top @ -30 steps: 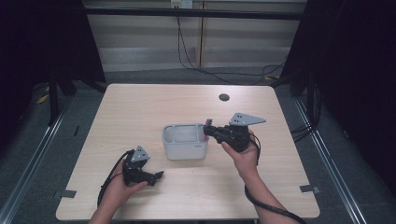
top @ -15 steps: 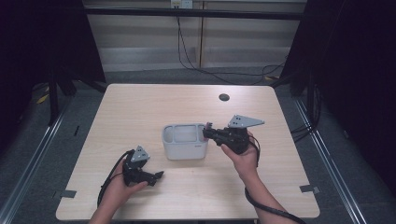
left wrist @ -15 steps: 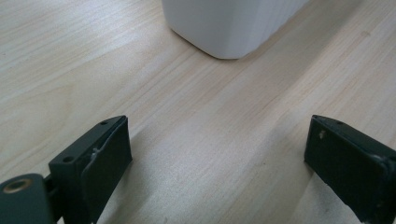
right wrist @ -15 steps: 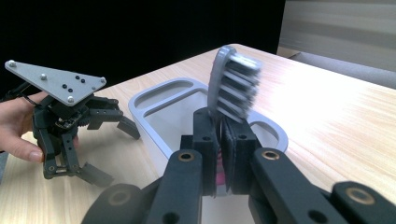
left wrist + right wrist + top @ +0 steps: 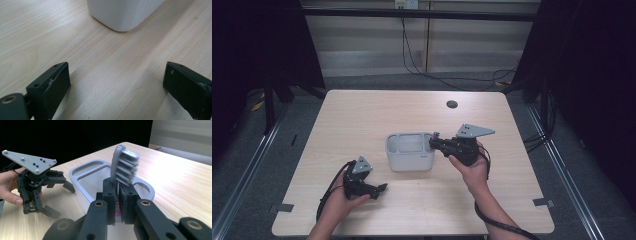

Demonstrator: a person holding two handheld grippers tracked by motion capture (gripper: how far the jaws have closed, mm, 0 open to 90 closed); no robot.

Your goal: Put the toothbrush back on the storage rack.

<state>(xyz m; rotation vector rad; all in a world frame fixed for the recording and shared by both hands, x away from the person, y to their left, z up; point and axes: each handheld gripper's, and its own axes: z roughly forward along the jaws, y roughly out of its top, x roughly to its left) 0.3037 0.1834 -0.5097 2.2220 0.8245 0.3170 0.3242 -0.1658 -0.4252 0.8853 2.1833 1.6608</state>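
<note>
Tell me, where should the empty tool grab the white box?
Best on the thin rim of the white plastic compartment box, coming down from above on the near wall. The open left tool fits one jaw inside a pocket, one outside; the body looks too wide.

Holder [image 5: 409,151] at centre of table [image 5: 362,115] in high view. Right hand-held gripper [image 5: 435,145] just right of holder, at its right rim, toothbrush [image 5: 123,165] between jaws over holder's near compartment. Left hand-held gripper [image 5: 379,189] lower left of frame, before holder and apart from it, jaws wide over bare table. Round hole [image 5: 452,104] behind holder, upper right of tabletop.
</note>
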